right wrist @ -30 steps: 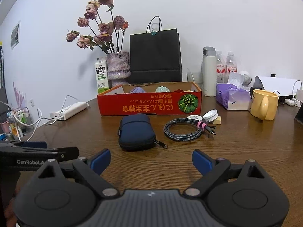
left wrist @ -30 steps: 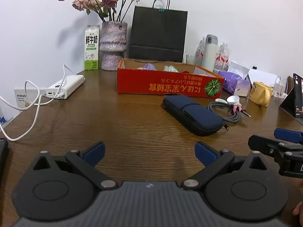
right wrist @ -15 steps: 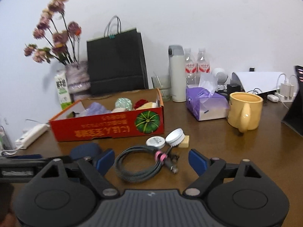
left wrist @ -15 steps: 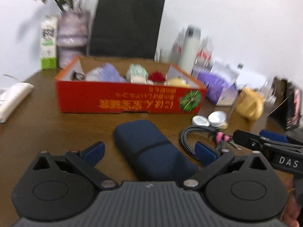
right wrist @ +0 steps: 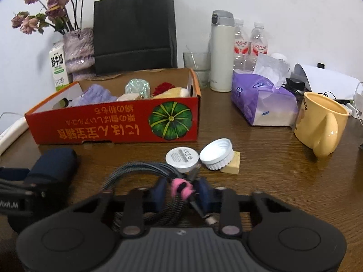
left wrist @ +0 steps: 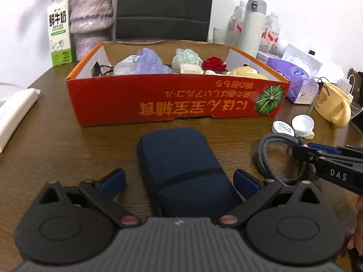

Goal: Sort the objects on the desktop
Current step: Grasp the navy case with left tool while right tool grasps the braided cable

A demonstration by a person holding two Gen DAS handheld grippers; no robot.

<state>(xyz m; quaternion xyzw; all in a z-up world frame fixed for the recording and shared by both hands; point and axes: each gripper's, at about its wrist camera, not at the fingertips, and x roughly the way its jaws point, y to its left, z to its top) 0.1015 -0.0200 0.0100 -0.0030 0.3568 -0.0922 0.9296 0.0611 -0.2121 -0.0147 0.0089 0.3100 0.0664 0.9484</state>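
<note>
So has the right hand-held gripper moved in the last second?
Yes. The right hand-held gripper went forward toward the red box, which looms larger, and its fingers have shut on the coiled cable at the pink tie.

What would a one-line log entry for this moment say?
left gripper: open, straddling navy pouch | right gripper: shut on coiled cable | both on table

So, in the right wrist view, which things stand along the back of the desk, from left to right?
Milk carton → purple vase → black paper bag → drinking glass → white thermos → water bottles.
</note>
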